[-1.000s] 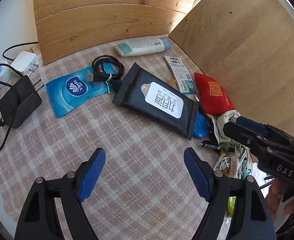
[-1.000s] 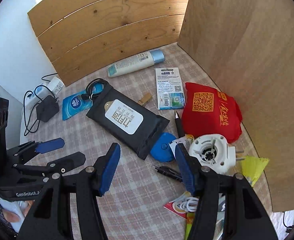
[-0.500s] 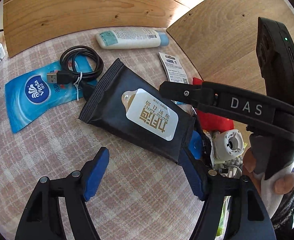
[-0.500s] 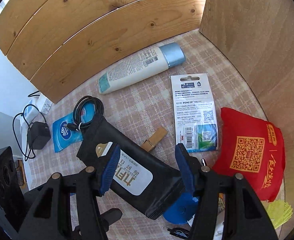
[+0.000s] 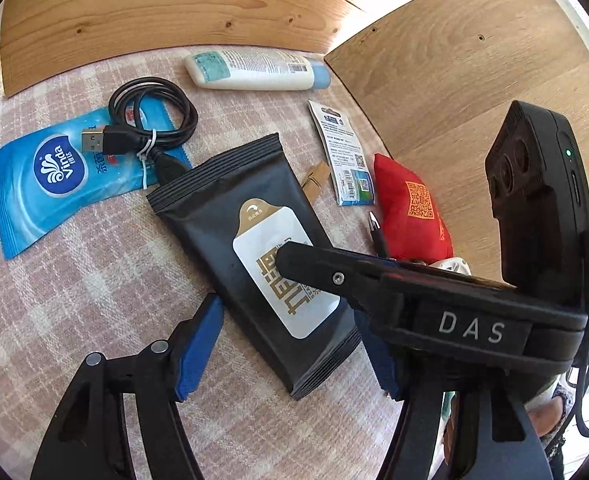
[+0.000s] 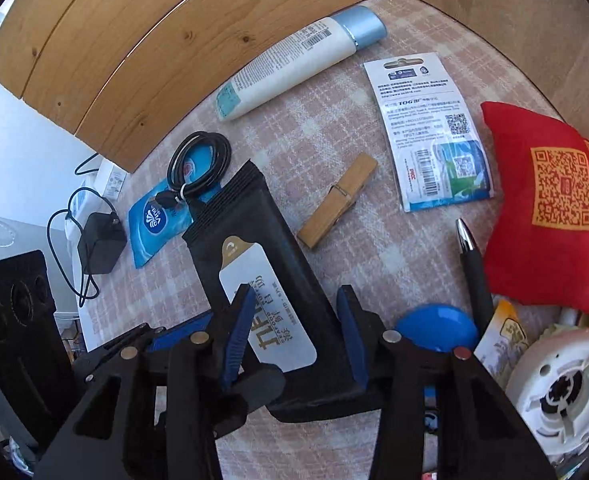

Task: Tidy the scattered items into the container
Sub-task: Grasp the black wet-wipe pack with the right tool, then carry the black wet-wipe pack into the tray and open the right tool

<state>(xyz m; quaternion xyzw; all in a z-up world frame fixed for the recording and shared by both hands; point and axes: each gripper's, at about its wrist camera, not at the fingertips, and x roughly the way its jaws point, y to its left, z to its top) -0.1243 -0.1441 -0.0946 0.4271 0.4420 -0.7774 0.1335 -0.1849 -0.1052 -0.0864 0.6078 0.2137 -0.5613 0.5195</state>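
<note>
Straddling the black wet-wipes pack (image 6: 266, 280) lying flat on the checked tablecloth (image 6: 334, 132), the right gripper (image 6: 294, 332) had narrowed onto its edges, not visibly clamped; the left gripper (image 5: 290, 344) gaped wide around it; crowding risked collision, and the slick pouch might slip; no container showed

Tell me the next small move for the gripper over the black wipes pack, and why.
Probably close the right gripper on the black wipes pack. Its blue fingers are open on either side of the pack's near end, not yet pinching it, and the pack lies flat on the checked cloth.
</note>
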